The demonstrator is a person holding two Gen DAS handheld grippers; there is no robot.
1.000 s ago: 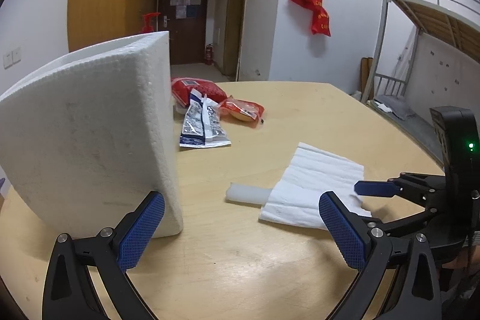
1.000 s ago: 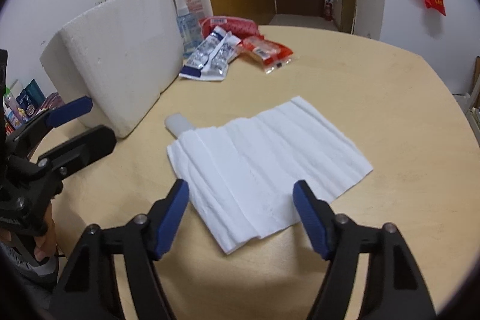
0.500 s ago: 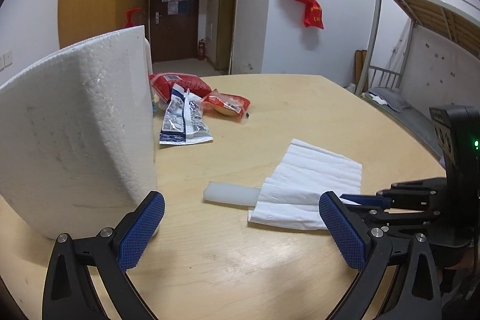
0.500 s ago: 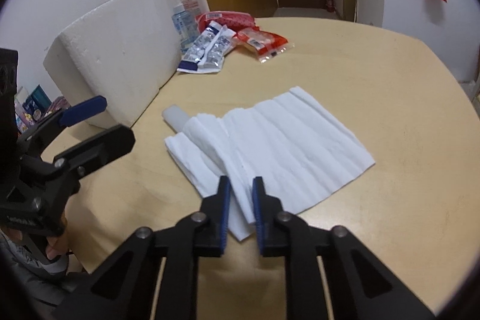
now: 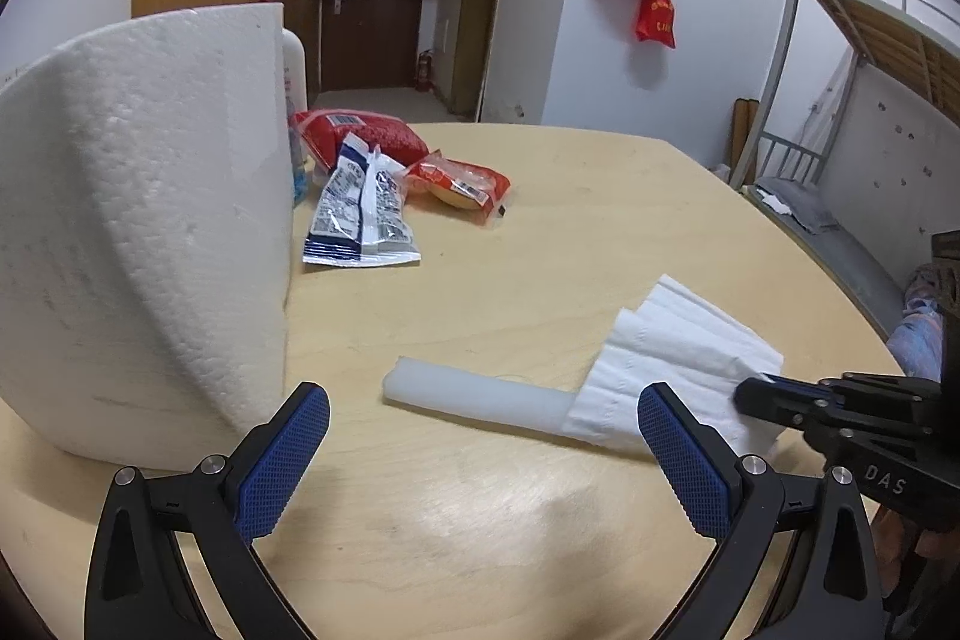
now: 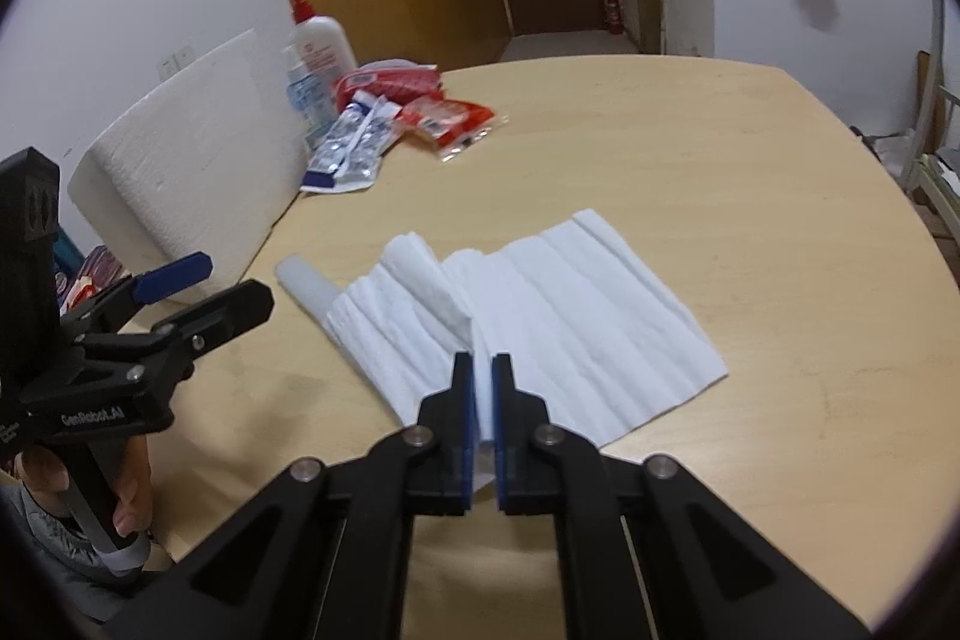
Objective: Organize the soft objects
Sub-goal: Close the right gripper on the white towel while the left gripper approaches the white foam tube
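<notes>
Two grippers | right gripper (image 6: pixel 483 388) jaws just closed, clamped on white tissue (image 6: pixel 558 316) near edge, corner now lifted | left gripper (image 5: pixel 480 454) jaws apart, empty | fold next, likely

Foam block (image 5: pixel 144 232), pump bottle (image 6: pixel 315 64) and snack packets (image 5: pixel 360 208) on table (image 5: pixel 600 220).
</notes>
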